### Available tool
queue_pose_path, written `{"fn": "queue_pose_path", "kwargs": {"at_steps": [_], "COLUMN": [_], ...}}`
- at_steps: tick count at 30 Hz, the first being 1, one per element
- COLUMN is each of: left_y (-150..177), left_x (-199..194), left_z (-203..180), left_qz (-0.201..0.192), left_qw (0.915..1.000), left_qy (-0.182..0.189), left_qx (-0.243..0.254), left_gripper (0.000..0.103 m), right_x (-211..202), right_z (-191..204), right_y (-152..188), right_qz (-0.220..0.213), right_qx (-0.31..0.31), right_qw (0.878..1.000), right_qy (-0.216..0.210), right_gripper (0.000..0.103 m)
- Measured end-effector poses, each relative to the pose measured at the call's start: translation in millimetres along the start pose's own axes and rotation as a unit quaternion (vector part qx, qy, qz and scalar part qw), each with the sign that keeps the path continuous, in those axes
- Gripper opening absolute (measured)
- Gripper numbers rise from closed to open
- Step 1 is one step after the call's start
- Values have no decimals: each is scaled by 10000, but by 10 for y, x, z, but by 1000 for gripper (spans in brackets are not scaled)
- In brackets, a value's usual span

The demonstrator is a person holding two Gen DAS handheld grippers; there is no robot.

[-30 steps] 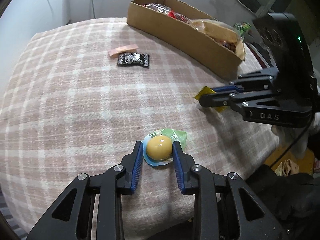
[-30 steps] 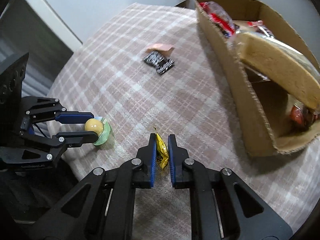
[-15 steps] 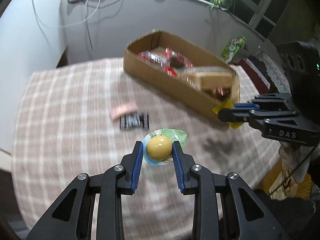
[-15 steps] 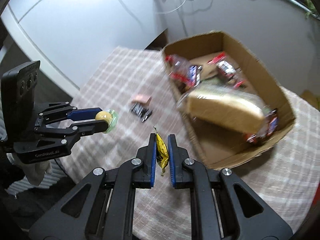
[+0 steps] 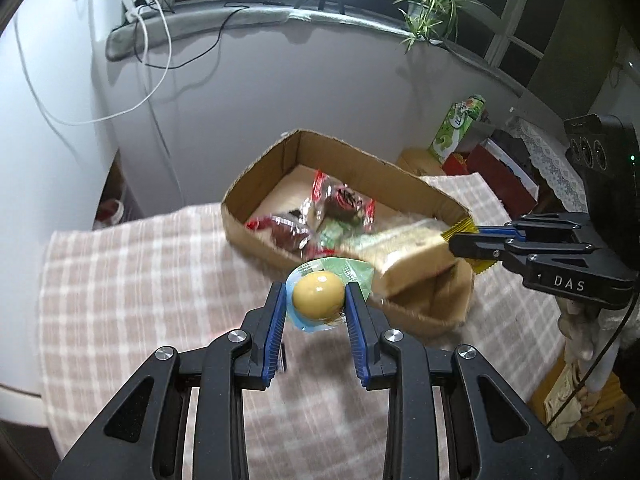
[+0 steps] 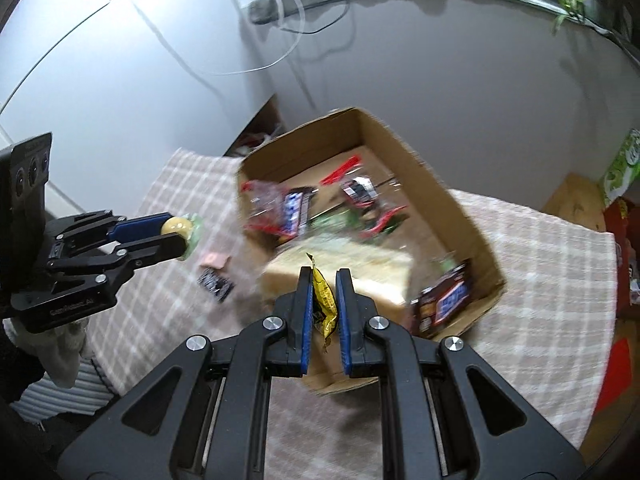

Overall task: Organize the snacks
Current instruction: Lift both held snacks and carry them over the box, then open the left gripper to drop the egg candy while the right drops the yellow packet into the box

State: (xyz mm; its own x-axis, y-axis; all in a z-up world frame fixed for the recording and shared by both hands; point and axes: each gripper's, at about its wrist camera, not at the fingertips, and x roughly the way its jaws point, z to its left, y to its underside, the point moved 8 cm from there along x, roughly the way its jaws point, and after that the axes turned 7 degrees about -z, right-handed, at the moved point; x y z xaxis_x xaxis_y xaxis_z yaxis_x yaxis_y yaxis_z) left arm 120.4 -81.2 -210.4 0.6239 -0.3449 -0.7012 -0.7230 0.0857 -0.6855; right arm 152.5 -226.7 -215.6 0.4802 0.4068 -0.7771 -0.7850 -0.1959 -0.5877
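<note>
My left gripper (image 5: 317, 295) is shut on a yellow jelly cup (image 5: 318, 295) with a green lid and holds it in the air at the near rim of the cardboard box (image 5: 256, 236). It also shows in the right wrist view (image 6: 176, 228). My right gripper (image 6: 323, 280) is shut on a yellow snack packet (image 6: 322, 303), above the box's (image 6: 476, 236) near end. The right gripper also shows in the left wrist view (image 5: 460, 242). The box holds a bread loaf (image 5: 416, 248), red-wrapped snacks (image 5: 344, 200) and chocolate bars (image 6: 444, 300).
A black packet (image 6: 215, 286) and a pink packet (image 6: 215, 259) lie on the checked tablecloth (image 5: 132, 280) left of the box. A white wall with cables stands behind. A green carton (image 5: 458, 126) and clutter sit beyond the table's right side.
Both grippers have risen from the tablecloth with their snacks and moved toward the box, now hovering over its near end.
</note>
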Motion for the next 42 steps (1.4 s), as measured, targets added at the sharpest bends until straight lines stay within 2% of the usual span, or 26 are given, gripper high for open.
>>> {"fn": "queue_pose_path", "kwargs": {"at_steps": [9, 18, 26, 38, 40, 42], "left_y": [-244, -421, -451, -460, -454, -450], "left_x": [360, 609, 677, 675, 678, 687], "left_z": [72, 84, -80, -132, -133, -135], "left_qz": [181, 267, 308, 295, 309, 335], "left_qw": [9993, 9989, 9993, 9995, 9995, 9994], "left_qy": [191, 95, 126, 86, 65, 45], "left_qx": [-276, -363, -194, -98, -75, -78], "left_gripper": [28, 28, 28, 31, 31, 36], "right_x": [175, 321, 346, 348, 343, 318], "right_z": [-357, -520, -541, -525, -524, -525], "right_y": [-153, -113, -79, -87, -86, -98], "right_qz": [40, 165, 242, 244, 244, 181], "right_qx": [292, 545, 562, 464, 435, 383], "right_qw": [9993, 9978, 9973, 9972, 9971, 9970], "right_qy": [223, 332, 410, 525, 570, 654], "right_gripper": [11, 11, 11, 11, 19, 53]}}
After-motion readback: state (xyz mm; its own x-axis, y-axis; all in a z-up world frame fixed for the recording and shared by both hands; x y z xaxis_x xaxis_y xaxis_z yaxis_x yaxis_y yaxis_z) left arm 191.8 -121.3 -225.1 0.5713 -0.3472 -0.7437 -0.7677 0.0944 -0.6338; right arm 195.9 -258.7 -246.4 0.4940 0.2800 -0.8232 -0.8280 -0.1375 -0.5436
